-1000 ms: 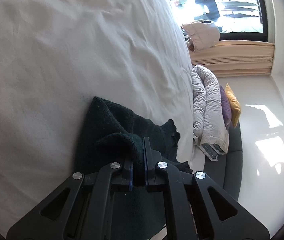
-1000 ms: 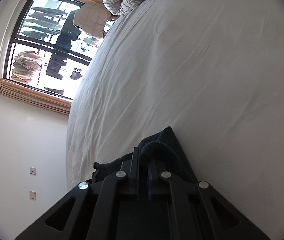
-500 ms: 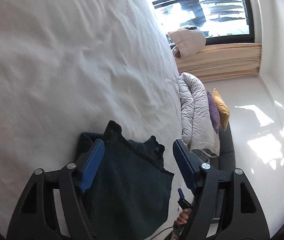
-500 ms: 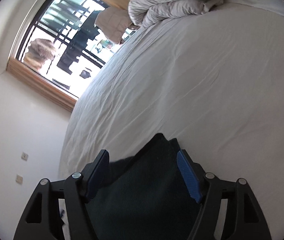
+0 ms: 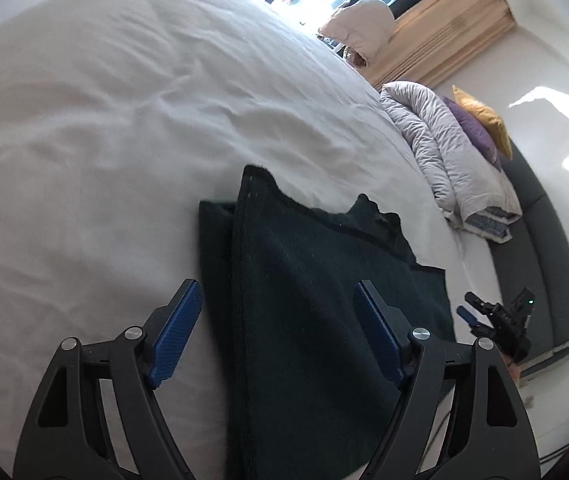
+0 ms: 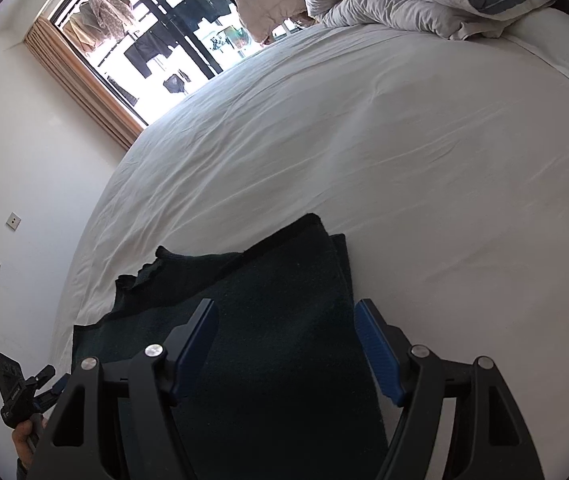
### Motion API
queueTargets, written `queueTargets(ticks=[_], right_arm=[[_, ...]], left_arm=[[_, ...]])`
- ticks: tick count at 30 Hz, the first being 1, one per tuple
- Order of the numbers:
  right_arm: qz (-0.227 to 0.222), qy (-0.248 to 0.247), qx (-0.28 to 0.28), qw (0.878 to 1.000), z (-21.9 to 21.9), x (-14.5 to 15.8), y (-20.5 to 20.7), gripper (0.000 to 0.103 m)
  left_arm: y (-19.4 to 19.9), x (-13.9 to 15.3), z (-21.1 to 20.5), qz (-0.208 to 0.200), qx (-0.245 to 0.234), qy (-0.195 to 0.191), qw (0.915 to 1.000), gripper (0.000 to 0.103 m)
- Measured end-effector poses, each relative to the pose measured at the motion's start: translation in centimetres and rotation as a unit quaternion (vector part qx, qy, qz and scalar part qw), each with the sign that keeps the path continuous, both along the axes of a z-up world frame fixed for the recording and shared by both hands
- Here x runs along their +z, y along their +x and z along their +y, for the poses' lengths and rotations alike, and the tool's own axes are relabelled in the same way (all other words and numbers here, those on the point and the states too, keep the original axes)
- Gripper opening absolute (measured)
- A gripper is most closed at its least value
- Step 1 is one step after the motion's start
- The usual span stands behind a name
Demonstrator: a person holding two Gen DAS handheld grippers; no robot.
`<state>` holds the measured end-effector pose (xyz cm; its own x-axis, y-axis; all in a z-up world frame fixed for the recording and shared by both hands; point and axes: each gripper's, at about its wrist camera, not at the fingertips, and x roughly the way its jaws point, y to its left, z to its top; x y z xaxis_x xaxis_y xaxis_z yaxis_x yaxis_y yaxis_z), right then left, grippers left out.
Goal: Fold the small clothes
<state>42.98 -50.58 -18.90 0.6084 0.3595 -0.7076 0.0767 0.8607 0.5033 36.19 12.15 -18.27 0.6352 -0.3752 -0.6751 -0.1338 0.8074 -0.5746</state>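
On white bed [image 5: 104,128], folded dark garment [image 5: 304,300], left hand-held gripper [image 5: 276,328] spread wide above it

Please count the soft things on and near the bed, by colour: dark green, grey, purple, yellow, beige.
Dark green: 1, the garment on the bed
Grey: 1, the duvet
Purple: 1, a cushion
Yellow: 1, a cushion
Beige: 1, the jacket
Total: 5
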Motion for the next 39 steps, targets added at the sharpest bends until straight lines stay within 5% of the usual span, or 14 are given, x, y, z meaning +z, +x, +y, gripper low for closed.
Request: queueTargets(ticks=[2,4,7,14,17,19,21,25,31,39], right_arm=[[0.003,0.020,-0.010,1.000,-0.7,-0.7,0.2,0.074],[0.000,0.042,-0.012,0.999,-1.3,-1.0,0.5,0.073],[-0.007,0.080,-0.009,0.997,-2.1,-1.5,0.8,0.065],[0.005,0.095,-0.008,0.995,-2.4,-2.4,2.5,0.057],[0.015,0.080,0.005,0.997,-1.7,-2.7,3.4,0.048],[0.020,0.062,0.012,0.998,-1.1,-2.9,3.9,0.024],[0.029,0.038,0.015,0.999,-0.6,-3.1,4.3,0.012],[0.028,-0.013,0.014,0.999,0.4,-2.7,4.4,0.010],[0.039,-0.022,-0.009,0.999,-0.1,-3.9,5.1,0.009],[0.038,0.035,-0.044,0.998,-2.5,-5.1,5.1,0.009]], left_arm=[[1.4,-0.4,-0.3,0.015,-0.013,0.005,0.9998,0.044],[2.5,-0.7,-0.6,0.023,-0.025,0.004,0.9994,0.033],[3.2,-1.3,-1.3,0.028,-0.035,0.022,0.9988,0.032],[4.7,-2.7,-1.0,0.042,-0.029,-0.001,0.9987,0.008],[4.5,-2.8,-0.3,0.038,-0.021,-0.013,0.9990,0.005],[4.3,-2.7,-0.3,0.033,-0.020,-0.007,0.9992,0.005],[4.2,-2.5,-0.5,0.028,-0.018,0.005,0.9994,0.004],[3.6,-2.6,0.0,0.026,0.001,0.019,0.9995,0.004],[3.2,-3.4,0.3,0.021,0.017,0.020,0.9994,0.004],[2.5,-3.7,0.1,0.000,0.010,0.037,0.9993,0.005]])
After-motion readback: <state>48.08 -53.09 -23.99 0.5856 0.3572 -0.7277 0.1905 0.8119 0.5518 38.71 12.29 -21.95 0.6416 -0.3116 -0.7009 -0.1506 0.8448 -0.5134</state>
